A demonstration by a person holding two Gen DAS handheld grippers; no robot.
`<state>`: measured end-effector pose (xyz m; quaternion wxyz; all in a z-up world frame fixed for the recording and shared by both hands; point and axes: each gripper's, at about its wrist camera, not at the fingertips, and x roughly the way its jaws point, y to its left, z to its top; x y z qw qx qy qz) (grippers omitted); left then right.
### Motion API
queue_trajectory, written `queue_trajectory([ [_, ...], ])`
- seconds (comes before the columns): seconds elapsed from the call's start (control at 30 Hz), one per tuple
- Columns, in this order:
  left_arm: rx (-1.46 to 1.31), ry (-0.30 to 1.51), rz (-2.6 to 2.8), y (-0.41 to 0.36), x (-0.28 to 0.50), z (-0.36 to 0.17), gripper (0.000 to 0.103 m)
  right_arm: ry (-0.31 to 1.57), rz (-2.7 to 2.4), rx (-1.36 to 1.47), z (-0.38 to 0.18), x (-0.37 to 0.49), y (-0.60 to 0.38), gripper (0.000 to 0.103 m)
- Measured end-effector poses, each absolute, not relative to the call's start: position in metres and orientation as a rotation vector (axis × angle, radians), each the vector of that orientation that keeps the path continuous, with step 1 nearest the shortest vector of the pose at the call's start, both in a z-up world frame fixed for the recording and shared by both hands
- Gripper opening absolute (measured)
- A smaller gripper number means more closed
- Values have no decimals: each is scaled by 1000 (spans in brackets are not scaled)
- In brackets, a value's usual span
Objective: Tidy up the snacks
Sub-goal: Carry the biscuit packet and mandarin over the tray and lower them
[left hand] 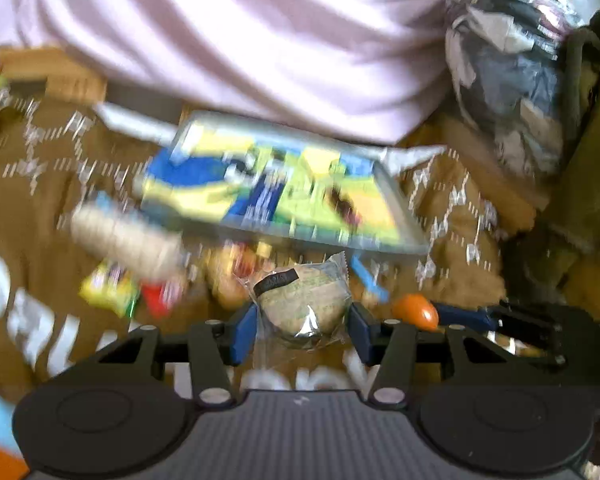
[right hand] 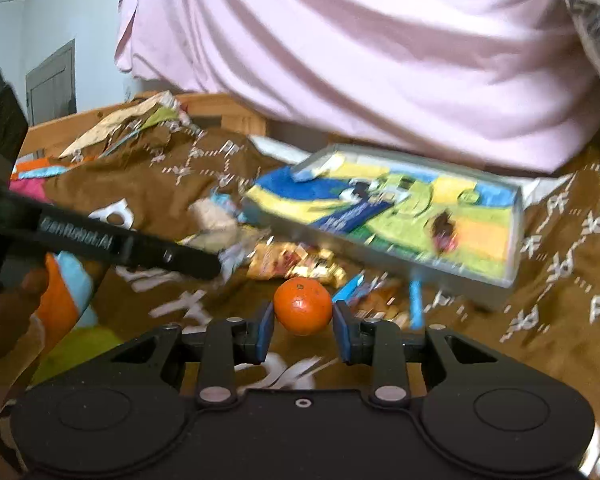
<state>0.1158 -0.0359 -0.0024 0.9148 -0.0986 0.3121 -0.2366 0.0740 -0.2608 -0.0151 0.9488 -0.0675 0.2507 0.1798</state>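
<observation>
- Left gripper [left hand: 303, 322] clamped on a wrapped round snack [left hand: 302, 304], clear wrapper crinkling out past both blue pads.
- Right gripper [right hand: 302, 328] pinching a small orange [right hand: 303, 306] between its pads; same orange peeking in at 3 o'clock of the left view, half cut off.
- Open tray [right hand: 384, 210] with blurry blue, yellow and green packets at 12 o'clock, tilted on a brown printed blanket [right hand: 560, 280].
- Loose snack pile [right hand: 296, 266] between tray and grippers, too smeared to name; gold wrappers only.
- Pink fabric [right hand: 360, 60] filling the top, edges cut off.
- Crumpled clear bag [left hand: 512, 76] at 2 o'clock of the left view, contents unreadable.
</observation>
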Motion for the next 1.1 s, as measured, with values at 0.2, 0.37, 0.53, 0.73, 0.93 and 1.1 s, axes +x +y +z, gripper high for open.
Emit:
queue_trajectory([
  [0.2, -228, 528, -504, -59, 165, 28, 54, 469, 295, -158, 7, 107, -290, 34],
  [0.37, -235, 478, -534, -82, 205, 38, 54, 457, 218, -162, 22, 145, -311, 34],
  [0.53, -251, 477, -571, -104, 245, 29, 54, 444, 133, -150, 21, 183, -326, 34],
  [0.73, -260, 532, -586, -120, 279, 1, 54, 524, 72, -124, -12, 224, -336, 34],
  [0.93, -228, 614, -555, -122, 298, -31, 54, 572, 49, -106, -38, 246, -335, 34],
  [1.1, -160, 661, -539, -130, 303, -47, 54, 600, 42, -119, -54, 252, -331, 34],
])
